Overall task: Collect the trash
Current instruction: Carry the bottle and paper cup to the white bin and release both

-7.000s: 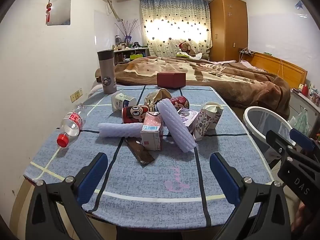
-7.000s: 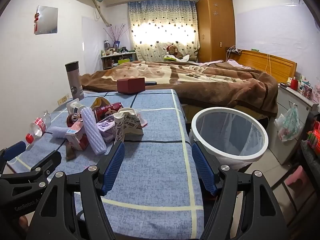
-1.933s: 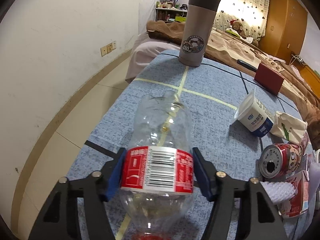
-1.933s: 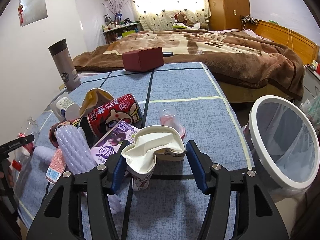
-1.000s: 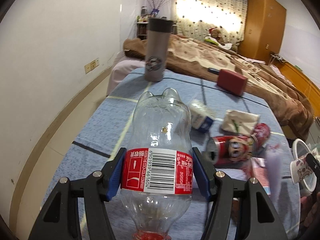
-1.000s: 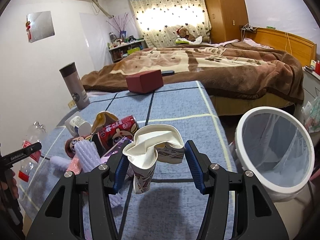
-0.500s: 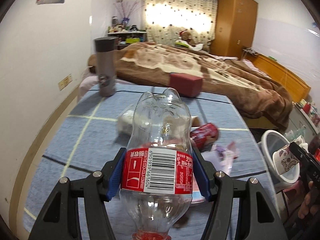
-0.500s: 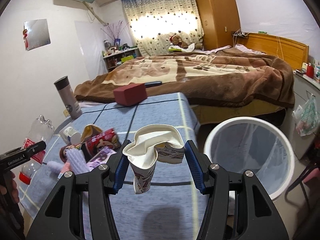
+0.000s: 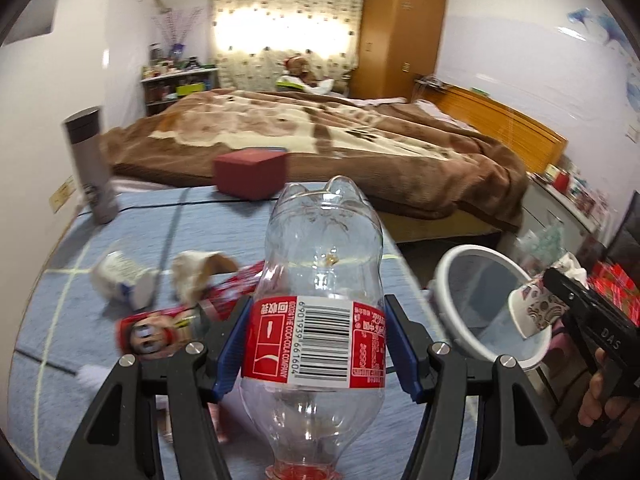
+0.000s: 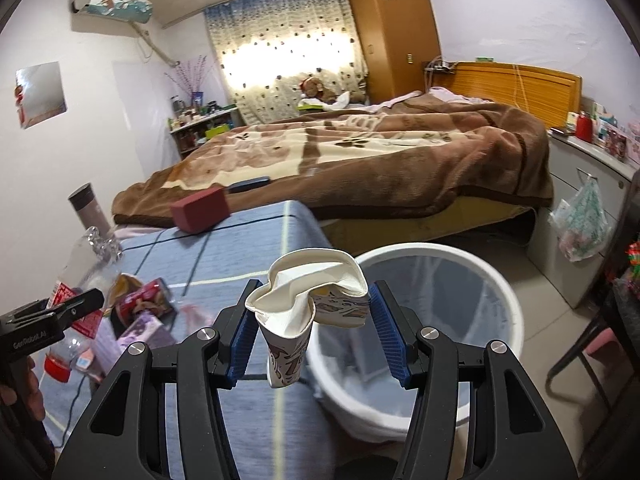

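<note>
My left gripper (image 9: 318, 346) is shut on a clear plastic bottle (image 9: 320, 280) with a red label, held above the blue table (image 9: 48, 320). My right gripper (image 10: 312, 332) is shut on a crushed paper cup (image 10: 308, 300), held at the table's right edge, close to the white trash bin (image 10: 496, 280). In the left wrist view the cup (image 9: 536, 314) hangs over the bin's rim (image 9: 448, 264). A red can (image 9: 160, 326), a yogurt cup (image 9: 120, 280) and crumpled paper (image 9: 200, 270) lie on the table.
A grey thermos (image 9: 90, 160) and a dark red box (image 9: 250, 174) stand at the table's far side. A bed with a brown blanket (image 10: 360, 152) lies beyond. A cabinet with a hanging plastic bag (image 10: 584, 220) is right of the bin.
Both grippers have swung right toward the bin with their loads. The paper cup is now at the bin's rim. The bottle stays held above the table.
</note>
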